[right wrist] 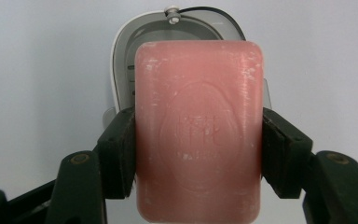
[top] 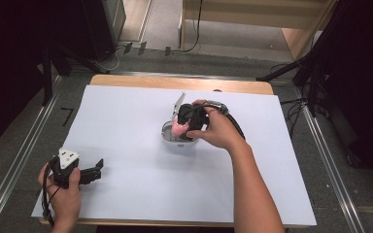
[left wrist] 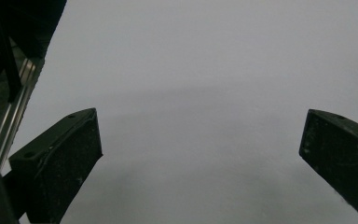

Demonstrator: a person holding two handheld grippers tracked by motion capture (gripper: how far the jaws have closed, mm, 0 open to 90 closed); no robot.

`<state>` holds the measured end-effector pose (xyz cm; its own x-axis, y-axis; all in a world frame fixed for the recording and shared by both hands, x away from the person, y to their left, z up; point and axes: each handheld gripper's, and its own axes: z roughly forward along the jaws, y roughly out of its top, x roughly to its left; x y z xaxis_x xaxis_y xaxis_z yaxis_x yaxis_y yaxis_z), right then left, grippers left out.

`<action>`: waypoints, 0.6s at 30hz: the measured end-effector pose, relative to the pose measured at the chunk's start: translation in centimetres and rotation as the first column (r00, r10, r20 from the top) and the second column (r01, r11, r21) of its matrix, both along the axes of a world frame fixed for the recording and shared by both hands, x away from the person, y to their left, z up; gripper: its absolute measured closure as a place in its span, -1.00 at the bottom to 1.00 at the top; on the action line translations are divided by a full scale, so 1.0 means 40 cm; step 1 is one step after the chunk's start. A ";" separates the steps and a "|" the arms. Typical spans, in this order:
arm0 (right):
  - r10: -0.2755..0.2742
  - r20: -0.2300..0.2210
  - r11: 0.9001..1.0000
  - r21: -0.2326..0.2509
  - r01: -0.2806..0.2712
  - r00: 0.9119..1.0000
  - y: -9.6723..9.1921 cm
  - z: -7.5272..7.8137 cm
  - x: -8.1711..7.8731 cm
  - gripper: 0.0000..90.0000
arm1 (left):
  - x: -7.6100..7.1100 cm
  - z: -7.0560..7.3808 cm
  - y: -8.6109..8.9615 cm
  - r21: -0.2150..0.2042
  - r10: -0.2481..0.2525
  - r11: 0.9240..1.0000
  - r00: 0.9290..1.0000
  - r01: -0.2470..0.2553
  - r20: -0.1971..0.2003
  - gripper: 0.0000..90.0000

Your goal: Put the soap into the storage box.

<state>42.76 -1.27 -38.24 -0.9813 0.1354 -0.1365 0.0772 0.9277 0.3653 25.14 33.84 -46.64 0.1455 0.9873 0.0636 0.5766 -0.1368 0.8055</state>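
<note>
Right tool pinches a pink soap bar over an open soap box; left tool rests spread at the near left.

The right tool point(right wrist: 199, 140) has its two black jaws pressed against the long sides of the pink soap bar point(right wrist: 199, 126) (an oval stamp with raised characters faces the camera), and the bar sits directly above the white soap box point(right wrist: 121, 56), whose grey inner tray shows behind the bar's top edge. In the high view the right hand point(top: 219, 130) holds that tool at the middle of the counter point(top: 126, 126), which is covered by a white sheet, with the box's lid point(top: 179, 103) standing tilted up at the far side. The left tool point(left wrist: 200, 154), well apart near the counter's near left corner, has its jaws spread wide over bare white sheet with nothing between them.
</note>
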 end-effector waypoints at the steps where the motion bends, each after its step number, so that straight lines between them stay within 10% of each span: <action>1: 0.013 0.006 1.000 -0.007 -0.013 1.000 0.006 -0.006 0.004 -0.15 | 0.000 0.000 0.000 0.001 0.000 1.000 1.000 0.000 -0.002 -1.00; 18: 0.048 0.043 0.998 -0.046 -0.046 0.998 0.025 -0.030 0.012 -0.15 | 0.000 0.000 0.001 -0.002 0.000 1.000 1.000 0.000 -0.005 -1.00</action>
